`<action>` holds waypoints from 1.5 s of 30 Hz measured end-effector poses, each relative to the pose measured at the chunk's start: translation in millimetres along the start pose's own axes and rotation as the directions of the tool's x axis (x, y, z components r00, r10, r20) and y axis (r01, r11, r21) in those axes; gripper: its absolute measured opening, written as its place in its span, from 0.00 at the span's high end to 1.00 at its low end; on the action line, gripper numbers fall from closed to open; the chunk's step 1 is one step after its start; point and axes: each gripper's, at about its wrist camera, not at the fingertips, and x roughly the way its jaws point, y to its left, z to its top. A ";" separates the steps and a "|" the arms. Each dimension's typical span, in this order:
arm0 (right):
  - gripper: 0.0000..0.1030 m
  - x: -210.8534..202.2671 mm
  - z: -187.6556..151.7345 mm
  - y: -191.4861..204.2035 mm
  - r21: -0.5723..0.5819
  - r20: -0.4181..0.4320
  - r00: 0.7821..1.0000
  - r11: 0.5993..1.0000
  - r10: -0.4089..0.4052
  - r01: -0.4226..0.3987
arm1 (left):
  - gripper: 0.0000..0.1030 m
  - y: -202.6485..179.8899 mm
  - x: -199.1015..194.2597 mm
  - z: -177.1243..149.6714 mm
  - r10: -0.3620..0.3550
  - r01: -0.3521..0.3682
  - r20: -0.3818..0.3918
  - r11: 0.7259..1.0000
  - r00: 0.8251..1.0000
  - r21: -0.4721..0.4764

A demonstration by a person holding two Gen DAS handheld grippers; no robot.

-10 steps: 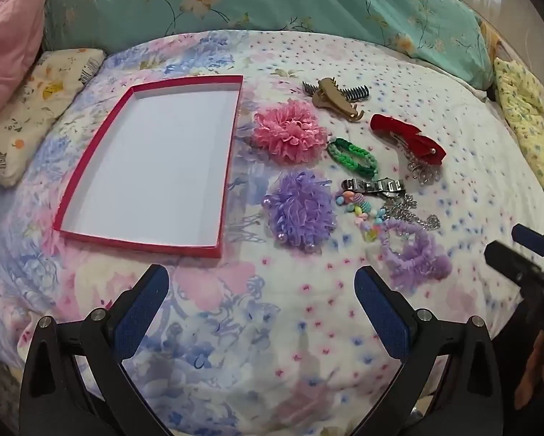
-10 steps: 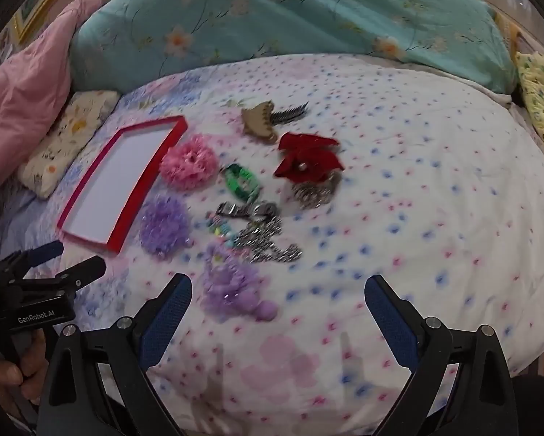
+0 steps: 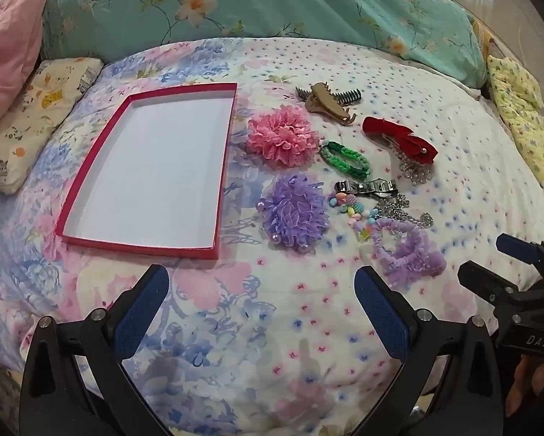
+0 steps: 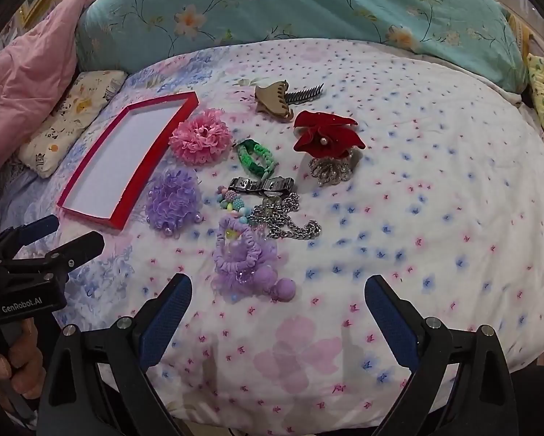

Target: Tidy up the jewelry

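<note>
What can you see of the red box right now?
The box is a shallow rectangular tray with thin red walls, looking like cardboard, and a plain white floor. It lies flat and open on the floral bedspread, with nothing inside it. It sits left of the accessories, closest to the pink flower and purple flower, with a gap between. Neither claw touches it; the left claw hovers open nearer the camera.

red tray [image 3: 221, 167]: shallow, white-floored, laid flat | hair flowers [image 3: 283, 140], bracelets [image 3: 346, 158], watch [image 3: 366, 187], chain [image 4: 290, 223]: clustered right of tray
</note>
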 end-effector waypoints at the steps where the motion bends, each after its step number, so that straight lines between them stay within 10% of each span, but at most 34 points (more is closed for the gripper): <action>1: 0.06 -0.7 -2.5 0.5 0.004 0.002 1.000 1.000 0.002 -0.002 | 0.00 -0.7 -0.5 0.1 0.002 -0.002 0.001 1.000 1.000 0.002; 45: 0.06 -8.6 -1.2 -17.0 0.034 0.040 0.998 0.998 0.047 -0.048 | 0.00 -6.2 2.1 5.7 0.026 -0.026 0.003 0.999 1.000 0.024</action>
